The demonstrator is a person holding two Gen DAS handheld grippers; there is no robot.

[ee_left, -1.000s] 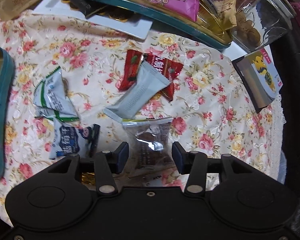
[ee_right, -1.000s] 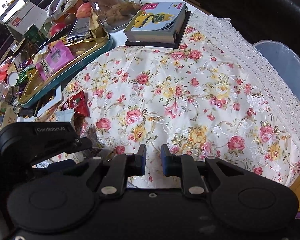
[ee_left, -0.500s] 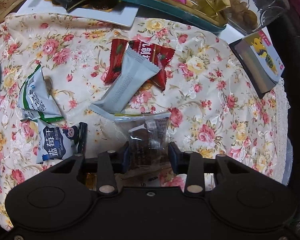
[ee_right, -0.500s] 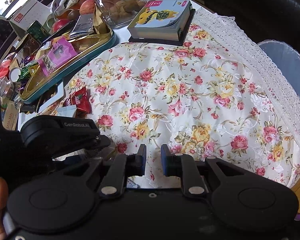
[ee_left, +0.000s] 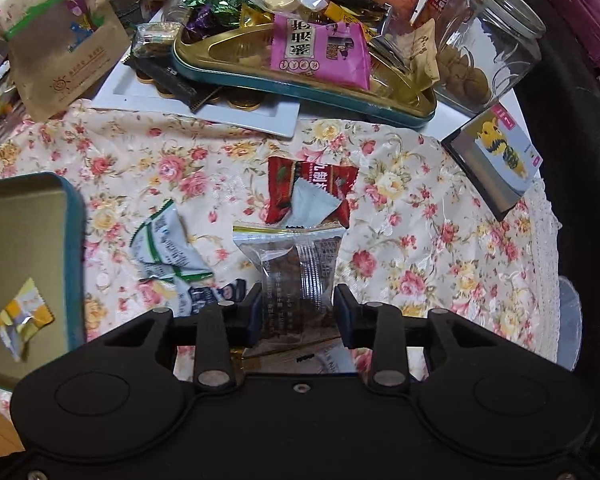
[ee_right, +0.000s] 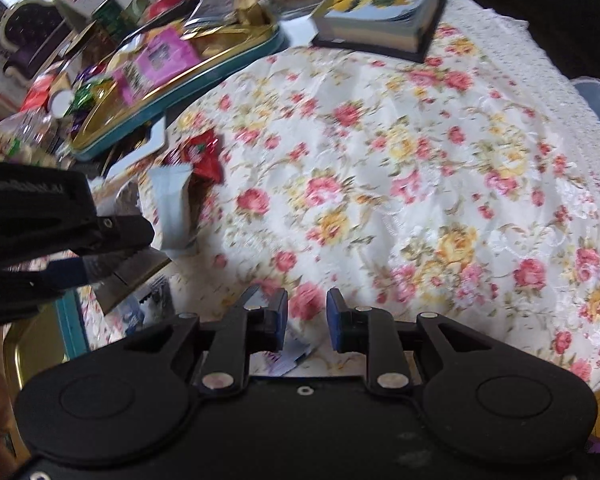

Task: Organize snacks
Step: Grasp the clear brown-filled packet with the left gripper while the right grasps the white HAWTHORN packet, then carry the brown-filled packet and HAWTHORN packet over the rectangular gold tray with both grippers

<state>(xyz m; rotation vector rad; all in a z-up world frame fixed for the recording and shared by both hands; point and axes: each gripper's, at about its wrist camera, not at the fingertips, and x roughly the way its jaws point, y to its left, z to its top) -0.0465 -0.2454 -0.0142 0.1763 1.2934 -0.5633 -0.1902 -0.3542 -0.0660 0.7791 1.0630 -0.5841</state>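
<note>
My left gripper [ee_left: 296, 312] is shut on a clear packet [ee_left: 296, 264] with a brown snack inside, held up off the floral cloth. Below it on the cloth lie a red packet [ee_left: 284, 188], a pale grey packet [ee_left: 312, 204], a green-and-white packet [ee_left: 164, 248] and a dark blue packet [ee_left: 204, 296]. At the left stands a teal tin [ee_left: 74, 240] with one yellow-grey candy [ee_left: 22, 316] in it. My right gripper [ee_right: 307, 316] hovers over bare cloth; its jaws are opening with nothing between the pads. A white-and-purple wrapper [ee_right: 288, 356] lies under it.
At the back, an oval gold tray [ee_left: 300, 88] piled with snacks, including a pink packet [ee_left: 320, 52], overlaps a white plate [ee_left: 204, 112]. A glass jar [ee_left: 488, 48] and a book [ee_left: 496, 156] stand at the right, a brown paper bag [ee_left: 60, 40] at the far left.
My left gripper closed on the clear packet and rose with it, so more of the table shows. The right gripper's jaws parted slightly and its view shifted.
</note>
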